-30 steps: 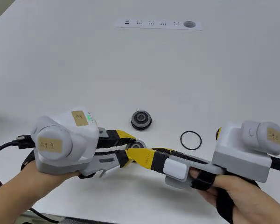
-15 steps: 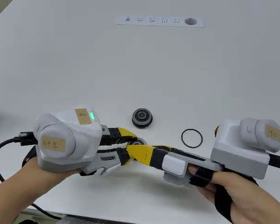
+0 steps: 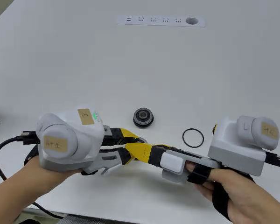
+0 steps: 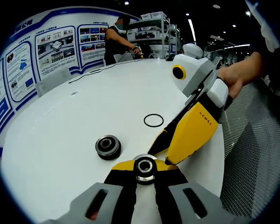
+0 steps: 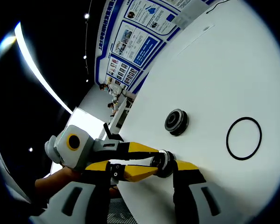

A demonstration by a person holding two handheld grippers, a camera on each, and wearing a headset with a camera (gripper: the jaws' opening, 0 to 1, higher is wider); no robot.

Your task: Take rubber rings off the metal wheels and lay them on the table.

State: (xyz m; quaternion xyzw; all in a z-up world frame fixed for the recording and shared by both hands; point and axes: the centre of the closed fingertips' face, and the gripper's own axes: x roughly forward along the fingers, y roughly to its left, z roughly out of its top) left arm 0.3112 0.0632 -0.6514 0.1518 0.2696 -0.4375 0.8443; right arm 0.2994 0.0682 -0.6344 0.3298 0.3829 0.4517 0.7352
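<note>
Little has changed: our left tongs (image 3: 130, 142) stay clenched on the metal wheel (image 4: 144, 166), right tongs (image 5: 159, 170) at its rim, grip unclear; stripping seems unfinished

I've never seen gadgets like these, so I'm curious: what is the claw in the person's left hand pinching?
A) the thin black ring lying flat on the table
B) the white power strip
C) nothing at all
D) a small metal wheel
D: in the left gripper view the left claw is shut on a small metal wheel, while the thin black ring lies loose on the table.
</note>
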